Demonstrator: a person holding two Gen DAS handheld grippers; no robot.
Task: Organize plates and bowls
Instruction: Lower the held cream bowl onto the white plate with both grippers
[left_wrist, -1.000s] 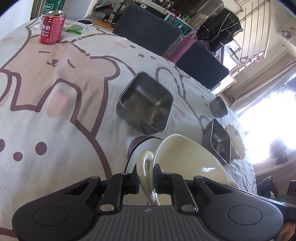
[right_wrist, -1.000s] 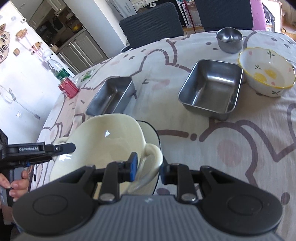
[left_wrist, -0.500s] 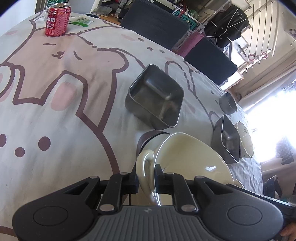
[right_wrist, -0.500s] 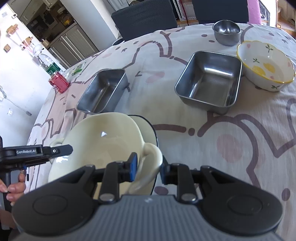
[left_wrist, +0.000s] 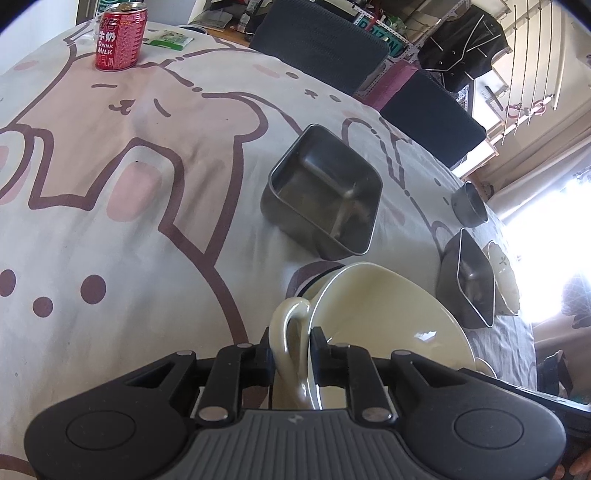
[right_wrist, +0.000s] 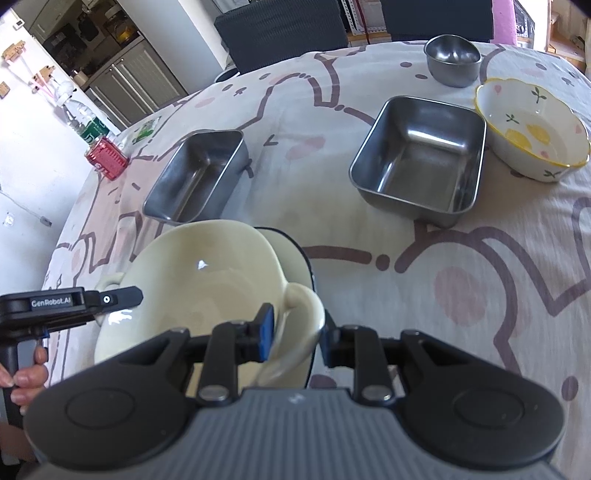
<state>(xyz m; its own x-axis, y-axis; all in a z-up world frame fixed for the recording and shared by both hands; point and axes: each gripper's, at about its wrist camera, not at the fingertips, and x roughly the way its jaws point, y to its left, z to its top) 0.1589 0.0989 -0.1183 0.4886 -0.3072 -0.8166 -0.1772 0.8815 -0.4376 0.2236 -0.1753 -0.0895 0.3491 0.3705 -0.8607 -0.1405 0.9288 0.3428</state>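
A cream bowl (left_wrist: 388, 314) with two loop handles hangs between both grippers, over a white plate with a black rim (right_wrist: 295, 258); whether they touch is hidden. My left gripper (left_wrist: 290, 345) has one handle between its pads, which look pressed on it while the jaws ease open. In the right wrist view the same bowl (right_wrist: 207, 273) fills the near left. My right gripper (right_wrist: 297, 332) is shut on the opposite handle. The left gripper (right_wrist: 122, 297) shows at the bowl's far rim, held by a hand (right_wrist: 26, 376).
On the cartoon tablecloth stand a steel tray (right_wrist: 195, 177) just beyond the bowl, a larger steel tray (right_wrist: 417, 155), a small steel bowl (right_wrist: 452, 59) and a flower-patterned bowl (right_wrist: 532, 136). A red drink can (left_wrist: 120, 35) stands far left. Dark chairs (left_wrist: 317, 37) line the far edge.
Both grippers and the bowl have shifted a little toward the steel trays, which look nearer now. Each gripper keeps its handle.
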